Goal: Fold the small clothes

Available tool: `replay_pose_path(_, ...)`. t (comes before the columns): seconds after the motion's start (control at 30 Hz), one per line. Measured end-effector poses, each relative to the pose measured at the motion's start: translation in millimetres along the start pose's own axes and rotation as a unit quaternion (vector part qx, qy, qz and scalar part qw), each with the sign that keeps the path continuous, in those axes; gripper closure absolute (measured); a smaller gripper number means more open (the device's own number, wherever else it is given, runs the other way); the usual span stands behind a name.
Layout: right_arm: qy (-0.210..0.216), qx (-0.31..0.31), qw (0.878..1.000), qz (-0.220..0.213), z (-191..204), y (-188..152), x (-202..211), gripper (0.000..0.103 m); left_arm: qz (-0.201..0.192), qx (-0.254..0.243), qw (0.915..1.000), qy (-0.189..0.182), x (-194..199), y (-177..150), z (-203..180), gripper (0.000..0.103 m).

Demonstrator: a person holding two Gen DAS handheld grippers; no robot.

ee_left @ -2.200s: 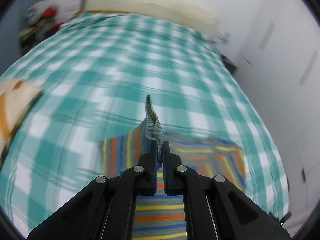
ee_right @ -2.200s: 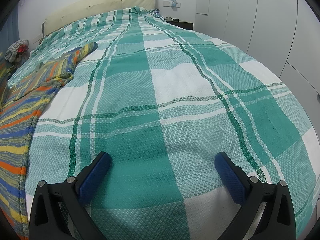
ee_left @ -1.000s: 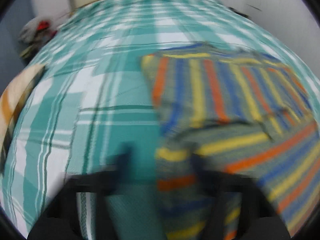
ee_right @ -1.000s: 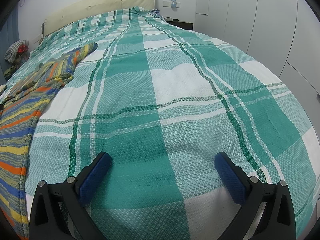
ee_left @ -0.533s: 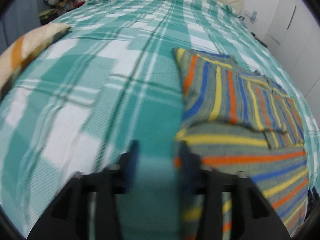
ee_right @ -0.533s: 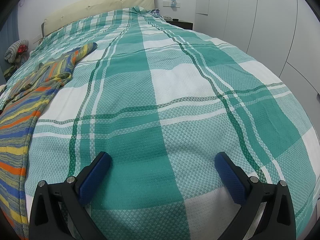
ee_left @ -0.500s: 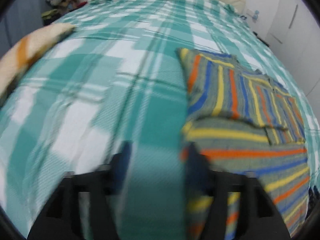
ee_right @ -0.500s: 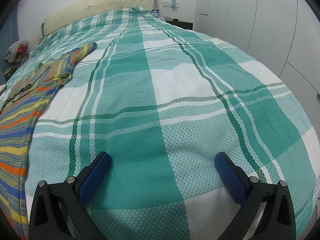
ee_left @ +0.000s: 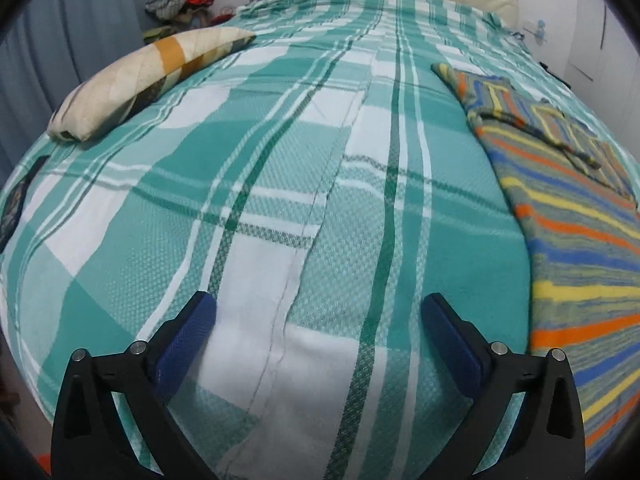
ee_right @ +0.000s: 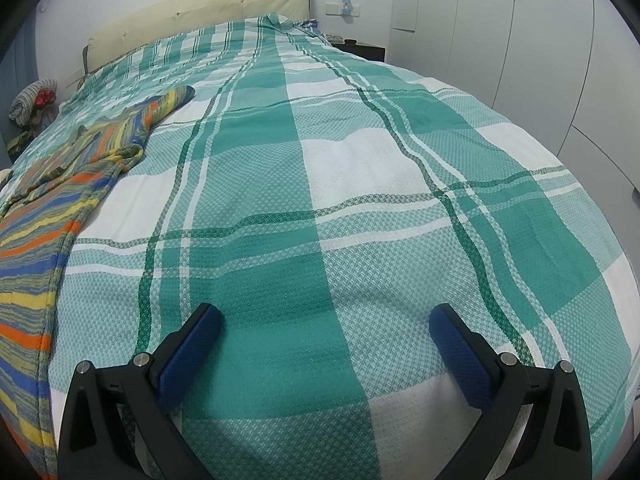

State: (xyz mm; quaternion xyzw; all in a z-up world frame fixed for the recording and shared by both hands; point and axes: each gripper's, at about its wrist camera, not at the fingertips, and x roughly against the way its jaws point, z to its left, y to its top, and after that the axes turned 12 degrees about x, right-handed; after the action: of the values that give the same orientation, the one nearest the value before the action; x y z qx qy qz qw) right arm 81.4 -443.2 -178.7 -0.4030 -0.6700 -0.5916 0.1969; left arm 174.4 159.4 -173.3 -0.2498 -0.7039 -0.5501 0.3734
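Note:
A striped knit garment (ee_left: 576, 208) in grey, orange, blue and yellow lies flat on the green-and-white plaid bedspread (ee_left: 304, 168), with its far part folded over onto itself. In the left wrist view it is at the right edge. In the right wrist view the garment (ee_right: 44, 216) lies along the left edge. My left gripper (ee_left: 318, 312) is open and empty, low over bare bedspread to the left of the garment. My right gripper (ee_right: 324, 320) is open and empty over bare bedspread (ee_right: 360, 184) to the right of the garment.
A cream and orange pillow (ee_left: 136, 76) lies at the bed's left side. A cream headboard (ee_right: 192, 12) is at the far end. White wardrobe doors (ee_right: 540, 40) stand along the right. A pile of clothes (ee_left: 176, 0) sits beside the bed's far left corner.
My left gripper let go of the garment's edge, opened wide, and swung left off the garment onto bare bedspread. The folded part now lies flat. My right gripper has not moved.

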Motion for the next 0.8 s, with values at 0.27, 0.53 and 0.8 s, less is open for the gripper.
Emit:
replay_pose_path(0.27, 0.002, -0.002, 1.0, -0.002, -1.3, -0.6, -0.1, 0.0, -0.006, 0.009, 0.9999, -0.013, -4.2, -0.9, 3.1, 0.0)
replay_pose_path(0.53, 0.003, -0.003, 1.0, -0.002, -0.8, -0.7, 0.1, 0.0, -0.008, 0.008, 0.9999, -0.012, -3.4, -2.6, 2.5, 0.0)
replay_pose_path(0.8, 0.002, -0.003, 1.0, -0.001, -1.0, -0.7, 0.0, 0.0, -0.008, 0.006, 0.9999, -0.009, -3.5, -2.8, 2.5, 0.0)
